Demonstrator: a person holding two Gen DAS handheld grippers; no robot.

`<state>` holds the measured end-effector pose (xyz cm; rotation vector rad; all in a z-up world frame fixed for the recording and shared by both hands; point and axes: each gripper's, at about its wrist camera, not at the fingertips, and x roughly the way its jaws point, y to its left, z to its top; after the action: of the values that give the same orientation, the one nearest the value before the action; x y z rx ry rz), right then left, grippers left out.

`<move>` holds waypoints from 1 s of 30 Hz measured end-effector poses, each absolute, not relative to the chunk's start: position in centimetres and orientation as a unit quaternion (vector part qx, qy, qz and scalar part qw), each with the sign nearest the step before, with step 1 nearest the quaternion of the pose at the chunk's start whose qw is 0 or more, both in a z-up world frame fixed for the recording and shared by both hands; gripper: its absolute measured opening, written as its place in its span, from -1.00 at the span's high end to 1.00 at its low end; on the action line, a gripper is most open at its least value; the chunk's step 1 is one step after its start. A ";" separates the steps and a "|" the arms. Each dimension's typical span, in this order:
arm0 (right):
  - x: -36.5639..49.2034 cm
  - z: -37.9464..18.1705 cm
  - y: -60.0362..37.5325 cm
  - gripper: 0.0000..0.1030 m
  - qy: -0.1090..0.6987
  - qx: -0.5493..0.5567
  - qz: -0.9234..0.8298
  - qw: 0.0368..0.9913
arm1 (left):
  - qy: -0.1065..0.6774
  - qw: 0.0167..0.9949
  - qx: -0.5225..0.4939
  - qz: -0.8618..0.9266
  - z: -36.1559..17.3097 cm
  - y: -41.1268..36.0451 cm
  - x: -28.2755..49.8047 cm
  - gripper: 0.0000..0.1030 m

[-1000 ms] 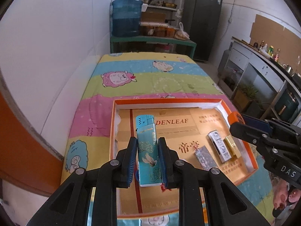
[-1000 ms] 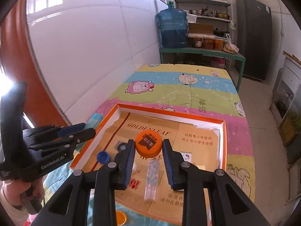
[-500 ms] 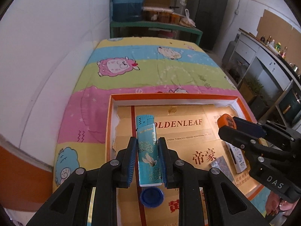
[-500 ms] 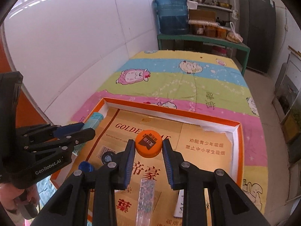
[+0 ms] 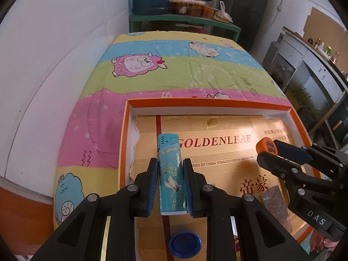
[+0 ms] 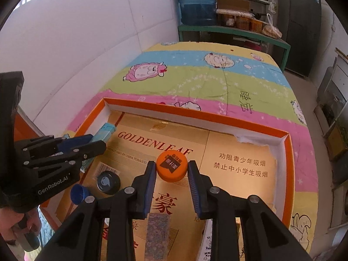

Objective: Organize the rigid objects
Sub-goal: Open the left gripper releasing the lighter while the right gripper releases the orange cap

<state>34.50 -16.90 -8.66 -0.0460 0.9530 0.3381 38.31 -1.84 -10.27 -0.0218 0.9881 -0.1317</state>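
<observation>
My left gripper is shut on a teal lighter with a bird print, held above the left side of the orange-rimmed box. My right gripper is shut on an orange bottle cap with a black label, over the middle of the same box. From the left wrist camera, the right gripper comes in at the right with the orange cap at its tip. Seen from the right wrist, the left gripper holds the lighter near the box's left wall.
In the box lie a blue cap, a black cap, a speckled lighter and a white patterned item. The box sits on a striped cartoon tablecloth by a white wall. A hand grips the left tool.
Both grippers have moved forward and down over the box with the lighter and orange cap still held. The blue cap has come into view below the lighter.
</observation>
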 end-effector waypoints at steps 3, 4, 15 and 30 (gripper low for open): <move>34.6 -9.0 -16.8 0.42 0.460 -0.024 0.161 0.873 | 0.474 0.878 -0.012 -0.063 -10.5 -1.8 38.5 0.55; 34.6 -9.2 -16.7 0.42 0.461 -0.025 0.161 0.872 | 0.475 0.878 -0.013 -0.063 -10.6 -1.7 38.6 0.55; 35.0 -10.2 -16.5 0.41 0.490 -0.028 0.159 0.857 | 0.480 0.873 -0.037 -0.074 -11.1 -1.1 38.9 0.55; 33.6 -9.4 -17.4 0.22 0.476 -0.013 0.149 0.867 | 0.426 0.899 -0.055 -0.085 -7.5 -0.4 35.3 0.36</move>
<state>33.62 -17.40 -9.41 -0.0279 0.9968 0.3119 35.27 -0.42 -7.52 -0.1144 0.8830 -0.1756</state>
